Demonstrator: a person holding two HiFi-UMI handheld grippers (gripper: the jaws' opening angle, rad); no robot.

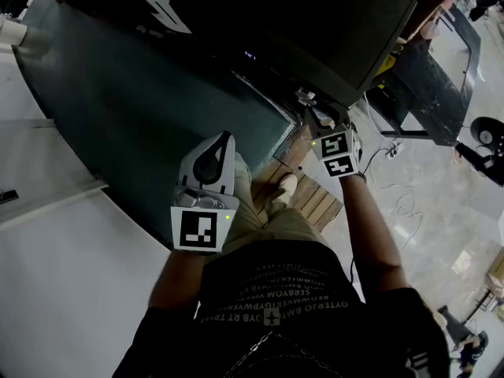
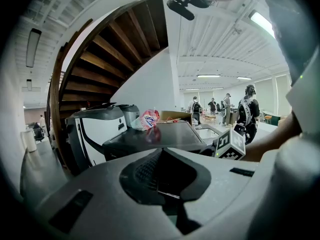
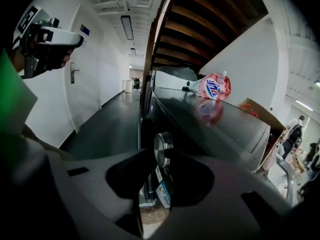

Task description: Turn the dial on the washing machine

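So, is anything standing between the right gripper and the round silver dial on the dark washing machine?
Nothing visible does. The round silver dial sits on the dark washing machine front, directly ahead of the right gripper, whose jaws stand open, with only a gap between them.

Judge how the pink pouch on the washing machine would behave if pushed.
The pink pouch looks soft and crumpled, so it would probably buckle, not roll. Lying on the glossy machine top, it may slide easily.

Silver dial [image 3: 161,146] on a black washing machine [image 3: 220,129], with a pink-and-white pouch [image 3: 212,87] on top
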